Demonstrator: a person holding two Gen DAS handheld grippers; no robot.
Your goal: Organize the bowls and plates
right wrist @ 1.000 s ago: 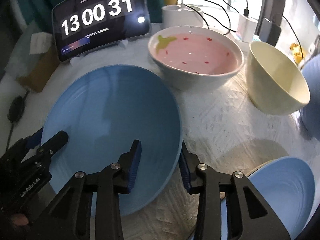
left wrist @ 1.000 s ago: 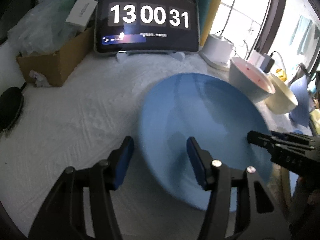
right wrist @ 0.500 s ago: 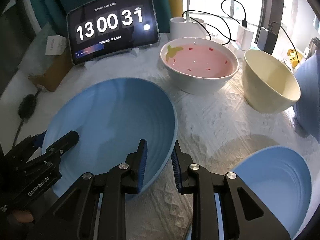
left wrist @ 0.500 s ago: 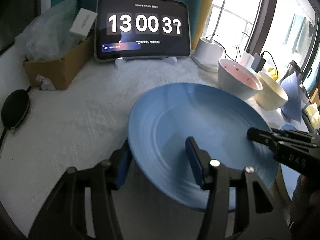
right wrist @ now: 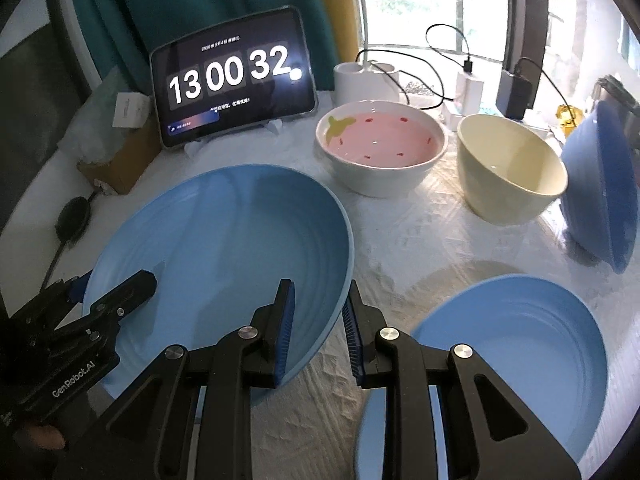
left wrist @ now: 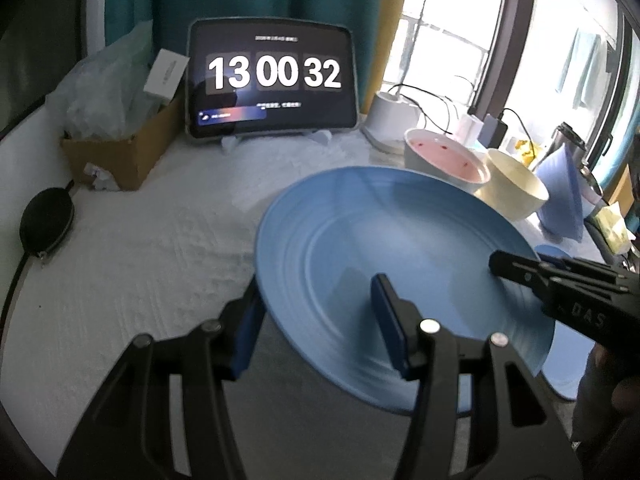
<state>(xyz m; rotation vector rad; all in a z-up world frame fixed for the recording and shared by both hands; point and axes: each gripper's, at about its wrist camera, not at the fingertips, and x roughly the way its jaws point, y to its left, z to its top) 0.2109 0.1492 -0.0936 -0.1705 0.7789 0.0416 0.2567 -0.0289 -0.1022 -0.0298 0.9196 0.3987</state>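
Holding: big blue plate (right wrist: 224,248) gripped by both grippers at opposite rims, tilted, lifted clear of the white tablecloth (left wrist: 140,248).
Left gripper (left wrist: 316,320): jaws half-wide, one finger under the rim, one on the plate's upper face; whether the pads press, cannot tell.
Right gripper (right wrist: 318,330): jaws narrow, just been closing, clamped on the plate's near-right rim.
Second blue plate (right wrist: 516,352): flat on the cloth, right of the held plate.
Pink bowl (right wrist: 380,144): behind the plates, cream bowl (right wrist: 508,168) just beside it.
Blue bowl (right wrist: 604,188): far right, tipped on edge.
Tablet (left wrist: 272,80): back of table, clock reads 13 00 32.
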